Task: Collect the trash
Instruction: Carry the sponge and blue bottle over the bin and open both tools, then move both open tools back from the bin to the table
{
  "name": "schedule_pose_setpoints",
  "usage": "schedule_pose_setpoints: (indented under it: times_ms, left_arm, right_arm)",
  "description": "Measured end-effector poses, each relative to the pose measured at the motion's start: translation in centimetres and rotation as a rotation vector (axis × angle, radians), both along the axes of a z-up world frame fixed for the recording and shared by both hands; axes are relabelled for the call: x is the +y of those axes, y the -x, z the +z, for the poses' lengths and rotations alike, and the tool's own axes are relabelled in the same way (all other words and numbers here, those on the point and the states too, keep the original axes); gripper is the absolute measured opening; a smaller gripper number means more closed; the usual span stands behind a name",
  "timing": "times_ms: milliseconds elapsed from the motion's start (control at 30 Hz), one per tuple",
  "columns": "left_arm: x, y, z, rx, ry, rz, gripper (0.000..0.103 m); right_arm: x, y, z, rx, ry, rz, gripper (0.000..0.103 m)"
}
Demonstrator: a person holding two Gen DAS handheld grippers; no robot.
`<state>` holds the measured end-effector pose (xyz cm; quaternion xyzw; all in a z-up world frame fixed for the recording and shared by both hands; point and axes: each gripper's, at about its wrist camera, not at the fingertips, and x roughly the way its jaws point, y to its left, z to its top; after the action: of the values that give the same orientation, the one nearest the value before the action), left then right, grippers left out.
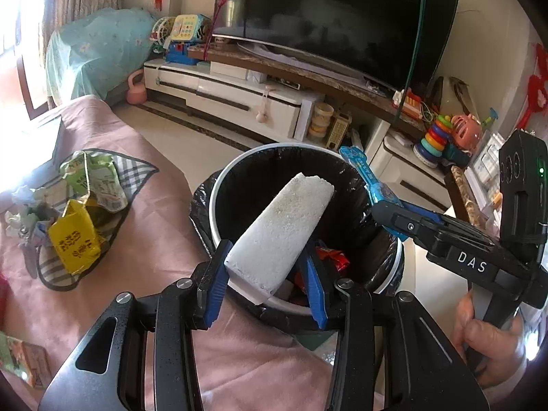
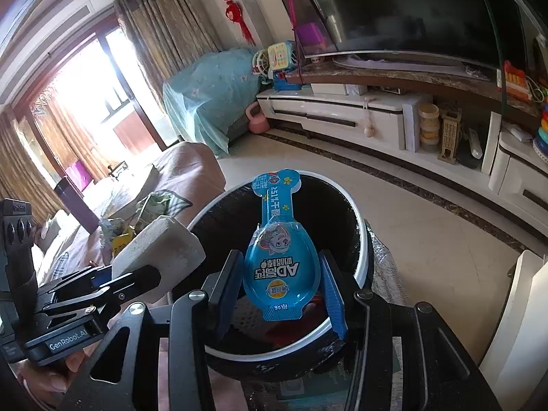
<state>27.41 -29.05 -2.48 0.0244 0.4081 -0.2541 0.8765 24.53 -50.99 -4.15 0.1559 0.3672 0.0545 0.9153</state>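
Note:
My left gripper (image 1: 267,267) is shut on a white foam block (image 1: 281,229), held over the round bin (image 1: 239,161) lined with a black bag. My right gripper (image 2: 279,294) is shut on a blue spoon-shaped snack package (image 2: 279,260), which also hangs over the bin (image 2: 363,257). Red wrappers (image 1: 334,260) lie at the bottom of the bin. In the left wrist view the right gripper (image 1: 380,210) comes in from the right with the blue package (image 1: 366,174). In the right wrist view the foam block (image 2: 161,250) shows at the left.
A pile of wrappers, a yellow one (image 1: 73,239) and a green one (image 1: 92,178), lies on a checked cloth on the pink-covered table (image 1: 154,239). A TV stand (image 1: 233,99) with a large TV and toys lines the far wall. A hand (image 1: 486,339) grips the right handle.

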Motion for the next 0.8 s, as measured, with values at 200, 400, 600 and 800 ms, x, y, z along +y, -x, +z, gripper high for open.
schedule_pose_setpoints:
  times_ms: [200,400,600,800]
  left_arm:
    - [-0.5,-0.7,-0.4,0.02,0.0,-0.007,0.042]
    - [-0.3,-0.6,0.1,0.015,0.003,-0.004,0.06]
    - [2.0,0.6,0.1,0.013,0.031,0.033,0.067]
    - [5.3,3.5,0.2,-0.012,0.037,0.071,0.072]
  right_arm:
    - [-0.5,-0.9,-0.4,0.013,-0.005,-0.003,0.046]
    - [-1.0,-1.5,-0.7,0.032,-0.018,-0.021,0.057]
    - [-0.8,-0.2,0.3,-0.002,-0.029,-0.037,0.067]
    - [1.0,1.5,1.7,-0.045,-0.036,-0.019,0.094]
